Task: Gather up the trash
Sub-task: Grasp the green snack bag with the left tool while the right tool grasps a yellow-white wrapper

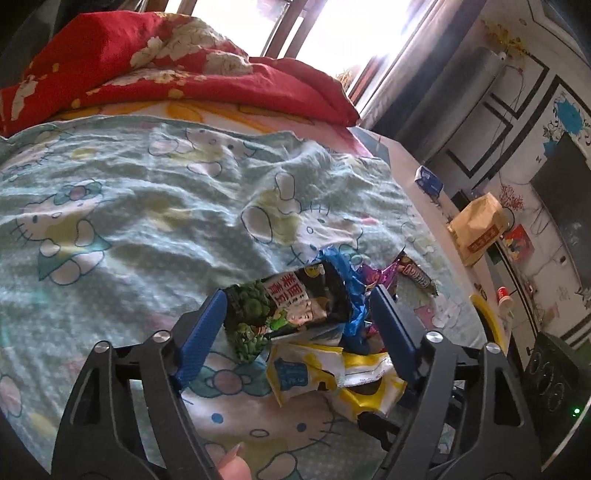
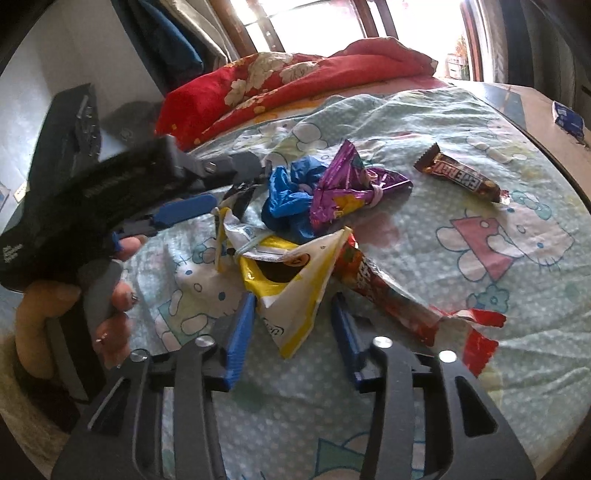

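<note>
Blue-padded fingers [image 2: 240, 332] of the right gripper [image 2: 291, 332] stand wide apart at the near edge of a litter heap, straddling the bottom corner of a yellow-and-white snack bag [image 2: 291, 280] without pinching it. Opposite, at the left of that view, a hand [image 2: 110, 295] grips the handle of the left gripper [image 1: 299, 321], whose jaws are likewise spread, flanking a black-and-green wrapper [image 1: 280, 310] with nothing visibly clamped. The trash lies bunched on a pale green cartoon-cat bedsheet [image 2: 443, 369], wrinkled and spread across the bed: a crumpled blue wrapper [image 2: 291, 199] and a knotted purple wrapper [image 2: 347, 184] touch at the far side of the heap, and a long red wrapper [image 2: 399, 295] trails to the right from under the yellow bag. A brown chocolate bar [image 2: 461, 177] rests by itself, well apart on the far right. Beyond the sheet, a red floral quilt [image 2: 280, 85] is heaped against the far end of the bed, below sunlit windows [image 2: 314, 26]. To the right runs a wooden ledge [image 1: 413, 166] carrying a small blue box [image 1: 428, 181] and a tan paper bag [image 1: 476, 229], with a patterned wall [image 1: 517, 122] behind them.
</note>
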The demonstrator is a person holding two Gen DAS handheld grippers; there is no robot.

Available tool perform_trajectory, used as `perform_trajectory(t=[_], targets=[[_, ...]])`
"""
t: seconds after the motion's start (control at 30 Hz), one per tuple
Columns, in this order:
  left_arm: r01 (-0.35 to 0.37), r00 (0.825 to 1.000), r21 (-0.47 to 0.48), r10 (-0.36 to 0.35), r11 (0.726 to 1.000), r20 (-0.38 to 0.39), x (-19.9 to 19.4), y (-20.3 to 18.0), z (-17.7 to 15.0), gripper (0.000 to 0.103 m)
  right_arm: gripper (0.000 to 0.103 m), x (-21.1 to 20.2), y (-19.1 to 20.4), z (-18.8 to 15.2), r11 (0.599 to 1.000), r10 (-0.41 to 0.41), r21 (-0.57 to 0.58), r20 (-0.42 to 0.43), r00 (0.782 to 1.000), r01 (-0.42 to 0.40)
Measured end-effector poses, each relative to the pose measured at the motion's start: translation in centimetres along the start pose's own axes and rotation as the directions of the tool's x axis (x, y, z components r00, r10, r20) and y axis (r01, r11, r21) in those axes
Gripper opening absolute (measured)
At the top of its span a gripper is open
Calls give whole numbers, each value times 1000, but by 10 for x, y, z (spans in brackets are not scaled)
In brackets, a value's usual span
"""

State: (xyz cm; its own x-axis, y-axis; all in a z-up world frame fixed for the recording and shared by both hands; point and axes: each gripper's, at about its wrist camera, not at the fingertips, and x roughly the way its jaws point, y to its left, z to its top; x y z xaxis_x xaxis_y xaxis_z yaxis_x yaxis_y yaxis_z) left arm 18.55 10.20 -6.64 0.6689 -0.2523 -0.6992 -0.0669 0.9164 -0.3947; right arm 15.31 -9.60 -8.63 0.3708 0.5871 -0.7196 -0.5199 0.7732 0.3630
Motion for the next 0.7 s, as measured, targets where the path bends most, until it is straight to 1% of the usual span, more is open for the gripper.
perform_trajectory(t=[0.03, 0.07, 0.13, 0.2, 0.3, 0.4, 0.57, 0.7], targets=[[-3, 1000, 1, 3, 1000, -4, 2, 0, -1, 64, 31, 0, 0, 0, 1000, 4, -2, 2, 1000, -4], [-6, 1000, 3, 6, 1000, -12, 4, 0, -2, 62, 30, 0, 0, 0, 1000, 11, -4, 3, 1000, -11], [-14, 1000, 0, 14, 1000, -21, 6, 1, -3, 51, 28, 0, 2, 0, 1000, 5, -16, 4, 1000, -5], [-10, 1000, -5, 10, 1000, -25, 7, 3, -5, 44, 26, 0, 4, 0, 1000, 0, -29, 4, 1000, 0], [-10, 1000, 6, 10, 1000, -14, 3, 1, -5, 36, 24, -1, 7, -1, 999, 0, -42, 6, 1000, 1], [-13, 1000, 17, 13, 1000, 11, -4, -2, -4, 35, 22, -4, 8, -2, 999, -1, -48, 9, 1000, 2], [8, 998, -17, -7, 1000, 62, -23, 6, 2, 32, 20, -10, 9, -3, 998, 0, -57, 20, 1000, 1], [24, 995, -41, -20, 999, 98, -37, 12, 7, 32, 19, -21, 13, -1, 997, 6, -81, 50, 999, -2]])
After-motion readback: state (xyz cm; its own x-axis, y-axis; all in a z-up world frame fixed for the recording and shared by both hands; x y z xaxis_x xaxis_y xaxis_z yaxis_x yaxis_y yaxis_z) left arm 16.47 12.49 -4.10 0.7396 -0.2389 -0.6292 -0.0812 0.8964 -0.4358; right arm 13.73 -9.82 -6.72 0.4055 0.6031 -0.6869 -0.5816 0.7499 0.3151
